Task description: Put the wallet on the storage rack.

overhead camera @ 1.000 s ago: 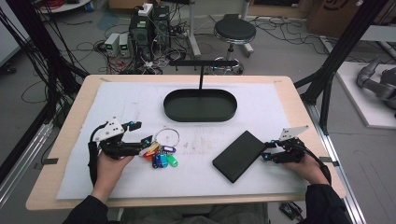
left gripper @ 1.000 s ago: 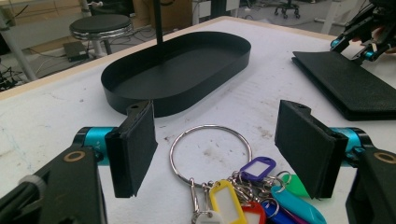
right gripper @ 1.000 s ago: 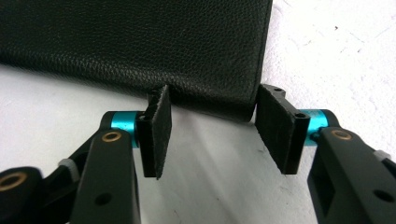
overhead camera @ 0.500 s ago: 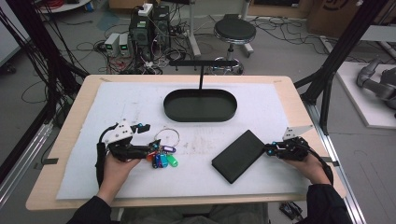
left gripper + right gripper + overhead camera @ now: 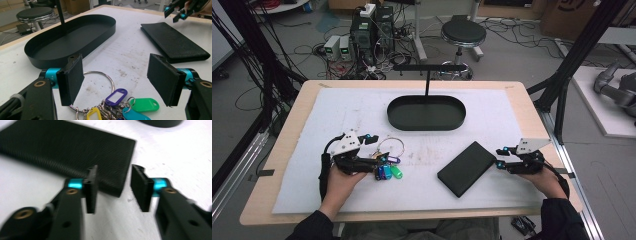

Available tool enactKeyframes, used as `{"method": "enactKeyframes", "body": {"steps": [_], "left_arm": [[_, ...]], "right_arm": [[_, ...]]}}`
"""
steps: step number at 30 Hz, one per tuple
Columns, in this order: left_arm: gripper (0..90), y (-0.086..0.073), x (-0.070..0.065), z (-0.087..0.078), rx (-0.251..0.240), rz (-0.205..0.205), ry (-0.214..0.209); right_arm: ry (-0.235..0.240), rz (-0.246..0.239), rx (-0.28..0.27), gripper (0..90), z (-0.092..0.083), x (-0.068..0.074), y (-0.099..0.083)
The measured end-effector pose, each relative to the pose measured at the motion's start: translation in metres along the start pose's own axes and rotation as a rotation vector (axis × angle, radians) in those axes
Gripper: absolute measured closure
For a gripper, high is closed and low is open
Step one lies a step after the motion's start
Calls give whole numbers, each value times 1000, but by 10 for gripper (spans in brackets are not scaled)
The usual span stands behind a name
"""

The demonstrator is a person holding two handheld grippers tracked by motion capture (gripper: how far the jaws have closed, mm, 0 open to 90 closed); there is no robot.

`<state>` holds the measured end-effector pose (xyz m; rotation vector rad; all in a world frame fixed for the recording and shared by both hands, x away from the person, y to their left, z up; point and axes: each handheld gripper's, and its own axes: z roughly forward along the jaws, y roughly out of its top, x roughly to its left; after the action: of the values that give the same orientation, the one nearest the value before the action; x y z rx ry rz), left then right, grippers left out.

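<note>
Left gripper (image 5: pixel 115 80) hangs spread over the key bunch (image 5: pixel 117 105), seemingly about to close on its ring; right gripper (image 5: pixel 113 188), jaws parted, nears the wallet (image 5: pixel 67 152) corner

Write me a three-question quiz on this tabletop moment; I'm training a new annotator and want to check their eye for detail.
1. True or false: the left tongs are shut on the key ring.
2. Which thing lies nearest the right tongs? A) black oval tray B) black wallet C) green key tag
3. Fill in: the upright black post rises from the far side of the ____.

Key:
1. False; its jaws stand open around the ring.
2. B, the black wallet.
3. The black oval tray.
</note>
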<state>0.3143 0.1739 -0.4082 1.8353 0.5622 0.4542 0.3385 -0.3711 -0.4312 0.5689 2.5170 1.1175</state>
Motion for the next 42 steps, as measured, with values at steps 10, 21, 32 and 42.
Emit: {"method": "enactKeyframes", "body": {"steps": [10, 21, 32, 42], "left_arm": [[286, 2, -8, 8, 3, 14, -38], [286, 5, -16, 17, 10, 29, -69], [287, 6, -30, 33, 31, 65, -131], [287, 10, -52, 63, 76, 143, -185]], "right_arm": [[17, -101, 80, 429, 19, 6, -2], [14, -61, 110, 713, 18, 8, 0], [90, 87, 82, 769, 20, 6, 12], [128, 221, 5, 771, 17, -4, 16]]}}
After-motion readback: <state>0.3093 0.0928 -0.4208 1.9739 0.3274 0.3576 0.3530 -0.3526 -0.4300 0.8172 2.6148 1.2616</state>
